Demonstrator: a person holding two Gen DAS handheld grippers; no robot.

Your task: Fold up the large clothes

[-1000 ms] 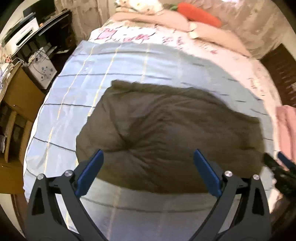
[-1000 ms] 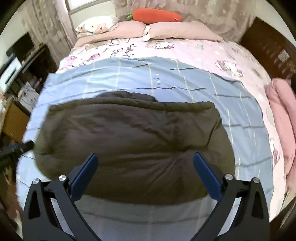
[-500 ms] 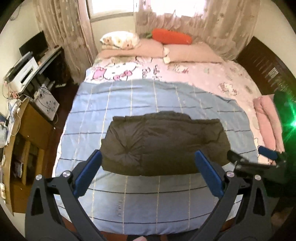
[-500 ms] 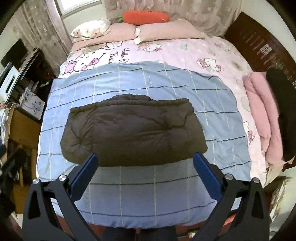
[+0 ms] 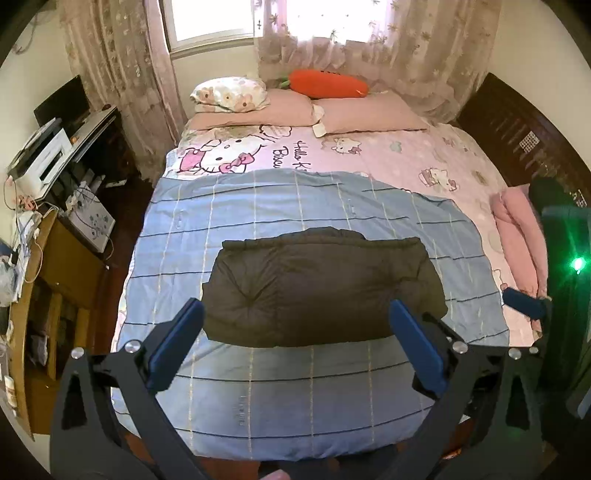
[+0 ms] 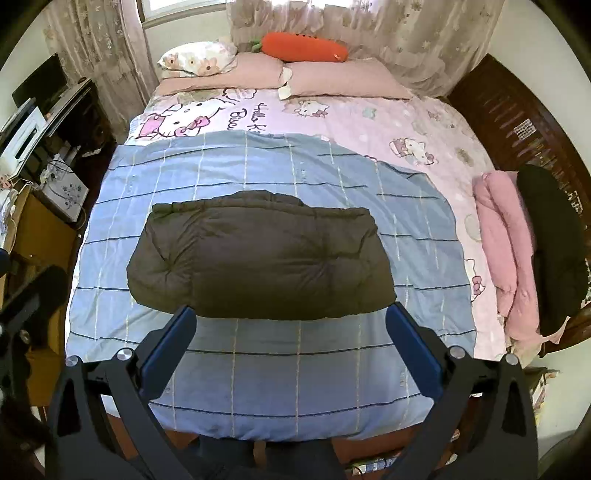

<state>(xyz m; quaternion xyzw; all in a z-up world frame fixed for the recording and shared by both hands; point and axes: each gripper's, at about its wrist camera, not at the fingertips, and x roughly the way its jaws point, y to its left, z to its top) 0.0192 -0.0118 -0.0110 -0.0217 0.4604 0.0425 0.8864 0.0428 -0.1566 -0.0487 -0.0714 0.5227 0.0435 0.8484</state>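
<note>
Home bedroom: bed [image 5: 369,406], pillows [image 5: 369,118], window curtains [image 5: 388,48].

Sunlit curtained window [image 5: 210,18] behind bed [image 5: 406,155], desk [image 5: 92,122] alongside.

Dark olive puffer jacket [image 6: 258,258]: matt, puffy quilted cloth with seam puckers. Blue checked blanket [image 6: 295,369] under it: smooth woven cotton-like cloth, faint creases. Pink cartoon-print sheet [image 6: 369,122]: soft matt fabric. Carrot plush [image 6: 304,46]: fuzzy orange textile. Gripper fingers [image 6: 166,350]: blue matt pads on black plastic frames with shiny metal screws. Headboard [image 6: 517,122]: dark polished wood.
</note>
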